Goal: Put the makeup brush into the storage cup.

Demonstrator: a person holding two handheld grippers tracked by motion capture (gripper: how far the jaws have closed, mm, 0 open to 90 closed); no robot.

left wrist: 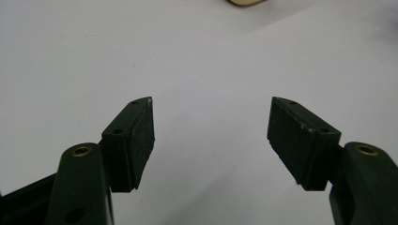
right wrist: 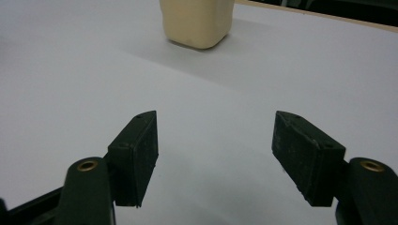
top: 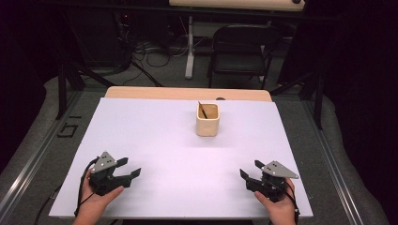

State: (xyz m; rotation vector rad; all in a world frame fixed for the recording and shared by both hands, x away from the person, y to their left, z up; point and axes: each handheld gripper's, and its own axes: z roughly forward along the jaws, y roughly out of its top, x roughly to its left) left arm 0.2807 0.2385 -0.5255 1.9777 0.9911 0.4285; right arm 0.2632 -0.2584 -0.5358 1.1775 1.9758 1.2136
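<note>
White sheet (top: 155,140); cup (top: 208,119) top cropped beyond right claw (right wrist: 215,140).

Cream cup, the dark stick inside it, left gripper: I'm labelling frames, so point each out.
cream cup (top: 207,126), high view, front wall.
dark stick (top: 203,111), high view, mid-shaft.
left gripper (top: 128,167), high view, between its open jaw tips.

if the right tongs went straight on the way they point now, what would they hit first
Probably the cream square cup with a dark stick in it. In the right gripper view it stands ahead of the open right tongs, slightly left of centre, with bare white tabletop between. Depth is unclear, so they might graze past it.
</note>
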